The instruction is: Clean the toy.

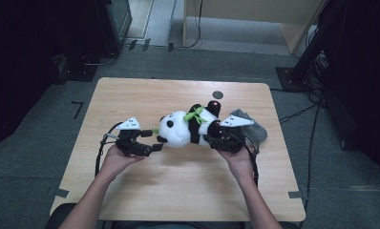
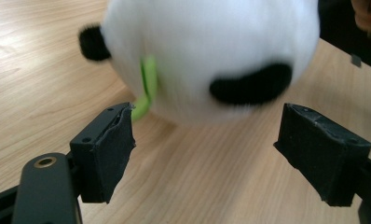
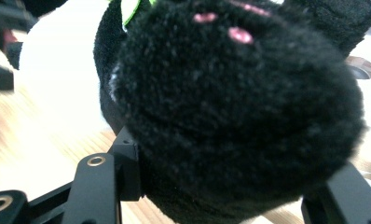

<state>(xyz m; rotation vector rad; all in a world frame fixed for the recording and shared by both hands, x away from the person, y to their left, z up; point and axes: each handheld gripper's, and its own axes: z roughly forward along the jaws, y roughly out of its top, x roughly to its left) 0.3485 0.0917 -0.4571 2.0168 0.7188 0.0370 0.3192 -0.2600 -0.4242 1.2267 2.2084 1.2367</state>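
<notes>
Right gripper view: right gripper (image 3: 221, 196) pinching black-and-white plush panda's (image 1: 190, 126) black foot. Left gripper (image 2: 204, 149) spread, panda head just ahead, untouched.

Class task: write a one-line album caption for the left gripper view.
Open left claw faces the plush panda's white head above the wooden table, jaws apart and touching nothing.

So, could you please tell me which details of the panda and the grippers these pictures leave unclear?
- Panda, left gripper view: its face is blurred; the top edge cuts off the head.
- Right gripper, right gripper view: the black foot covers the pads.
- Grey cloth, high view: partly behind the right gripper, so its shape is unclear.
- Left gripper: jaws open, short of the panda.
</notes>
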